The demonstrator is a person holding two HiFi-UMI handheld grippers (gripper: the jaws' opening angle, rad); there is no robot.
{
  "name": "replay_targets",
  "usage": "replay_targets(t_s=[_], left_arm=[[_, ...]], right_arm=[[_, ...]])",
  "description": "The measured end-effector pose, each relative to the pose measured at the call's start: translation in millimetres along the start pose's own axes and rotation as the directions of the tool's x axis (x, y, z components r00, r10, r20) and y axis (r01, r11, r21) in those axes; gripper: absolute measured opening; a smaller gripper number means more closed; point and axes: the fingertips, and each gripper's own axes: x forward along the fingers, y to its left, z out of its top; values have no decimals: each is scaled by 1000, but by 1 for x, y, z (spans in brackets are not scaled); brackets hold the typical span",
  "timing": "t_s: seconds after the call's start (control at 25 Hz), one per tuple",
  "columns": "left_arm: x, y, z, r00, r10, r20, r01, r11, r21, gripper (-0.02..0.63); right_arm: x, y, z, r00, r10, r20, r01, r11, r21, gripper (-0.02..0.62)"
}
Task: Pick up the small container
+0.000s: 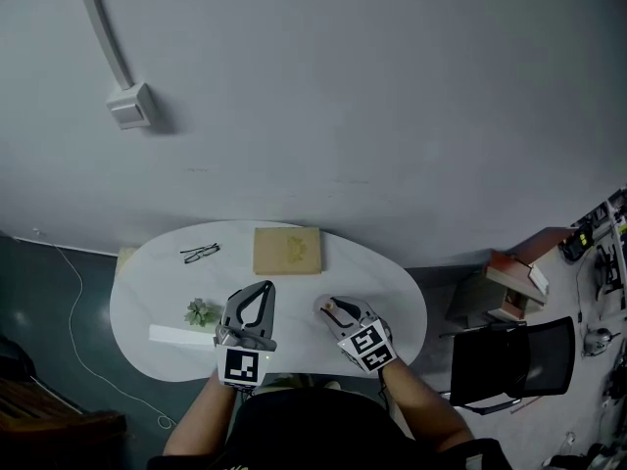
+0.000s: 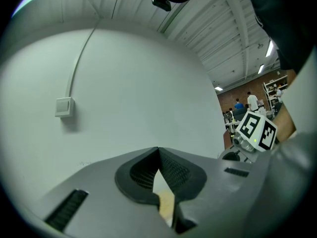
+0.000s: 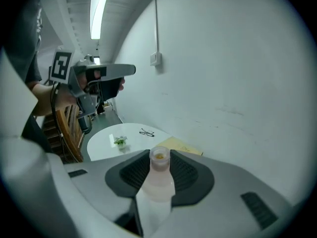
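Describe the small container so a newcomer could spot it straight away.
Start at the white oval table by the grey wall, then find the right gripper at its near edge. The small container is clamped between its jaws: a pale translucent bottle with a round neck, held off the tabletop, unlike the glasses, plant and tan board lying on it.

Table [image 1: 397, 306]: glasses [image 1: 200, 254] far left; board [image 1: 287, 250] far centre; plant [image 1: 202, 312] near left, strip [image 1: 179, 335] just nearer. Small container [image 3: 159, 182] in right hand-held gripper [image 3: 159, 158], near right.
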Motion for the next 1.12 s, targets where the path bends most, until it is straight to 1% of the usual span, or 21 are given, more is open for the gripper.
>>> replay_targets(t_s=[0.12,0.24,0.4,0.56,0.8,0.88,1.0,1.12], left_arm=[[-1,-5,4,1000,1,3,-1,1000,-1,3],[-2,-10,11,1000,2,24,-2,1000,-2,3],[-5,-16,16,1000,0,27,0,1000,-10,3],[-10,-21,17,1000,-3,1,3,1000,-11,3],[-13,-29,25,1000,-6,17,6,1000,-10,3],[-14,-32,28,1000,-11,22,12,1000,-11,3],[-15,-35,36,999,-17,51,18,1000,-25,3],[-17,-38,38,998,-21,57,22,999,-27,3]], right_arm=[[-17,-7,28,1000,-6,30,6,1000,-2,140],[-34,-9,53,998,3,56,-2,1000,-6,138],[-56,-12,83,996,12,85,-10,1000,-20,138],[-76,-11,107,994,24,110,-22,999,-26,138],[-96,-9,124,990,27,136,-24,999,-26,138],[-100,-9,125,990,21,143,-17,999,-29,138],[-104,-7,125,989,13,147,-7,999,-39,138],[-107,-4,125,988,17,156,-11,999,-39,138]])
